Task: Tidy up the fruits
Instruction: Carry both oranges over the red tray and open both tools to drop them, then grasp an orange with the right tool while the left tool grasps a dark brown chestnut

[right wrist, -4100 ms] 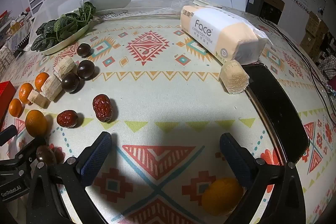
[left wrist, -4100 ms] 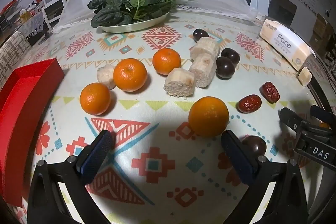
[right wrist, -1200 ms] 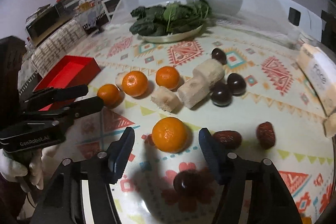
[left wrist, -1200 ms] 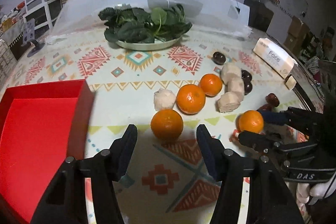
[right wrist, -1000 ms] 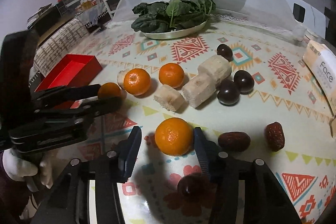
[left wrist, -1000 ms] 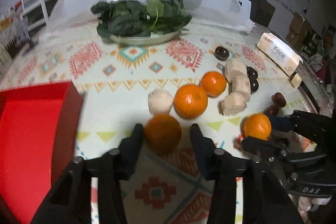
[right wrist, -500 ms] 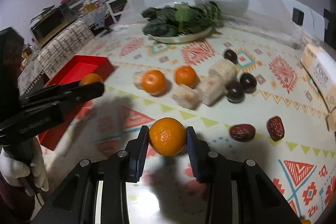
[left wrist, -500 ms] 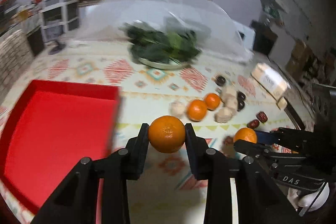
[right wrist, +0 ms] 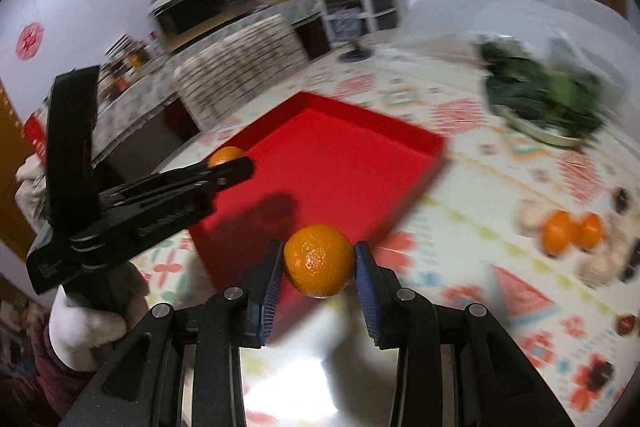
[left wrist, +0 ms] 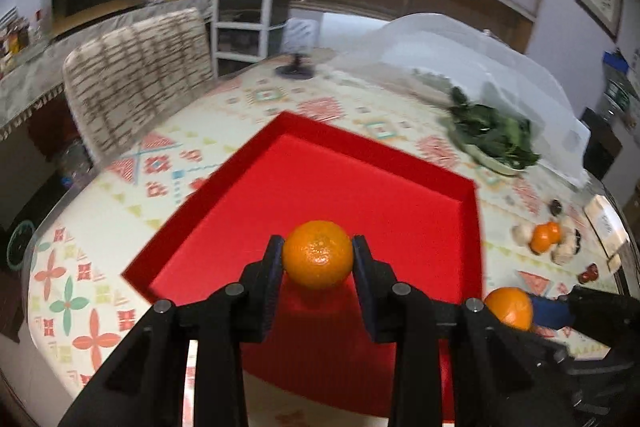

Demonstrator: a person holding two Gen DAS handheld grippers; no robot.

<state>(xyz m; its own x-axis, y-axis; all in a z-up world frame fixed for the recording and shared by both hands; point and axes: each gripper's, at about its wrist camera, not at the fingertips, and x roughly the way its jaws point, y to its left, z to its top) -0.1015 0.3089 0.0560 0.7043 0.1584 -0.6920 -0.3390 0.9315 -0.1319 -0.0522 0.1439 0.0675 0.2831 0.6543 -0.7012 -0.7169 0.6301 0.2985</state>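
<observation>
Left wrist view: left gripper (left wrist: 318, 259) over the red tray (left wrist: 400, 163), fingers (left wrist: 272, 267) pinching an orange (left wrist: 318, 254) held above the tray's floor. Off to the right, a second orange (left wrist: 509, 307) pinched at the tip of the right gripper (left wrist: 520, 309). Right wrist view: right gripper (right wrist: 319, 263) clamped on its orange (right wrist: 319, 260), hovering at the tray's (right wrist: 340, 147) near edge over the patterned surface (right wrist: 500, 187). Loose oranges (right wrist: 572, 231) farther right, blurred, well apart from the tray.

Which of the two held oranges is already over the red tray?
The left gripper's orange: red tray floor lies behind it all round. The right gripper's orange hangs at the tray's near corner.
</observation>
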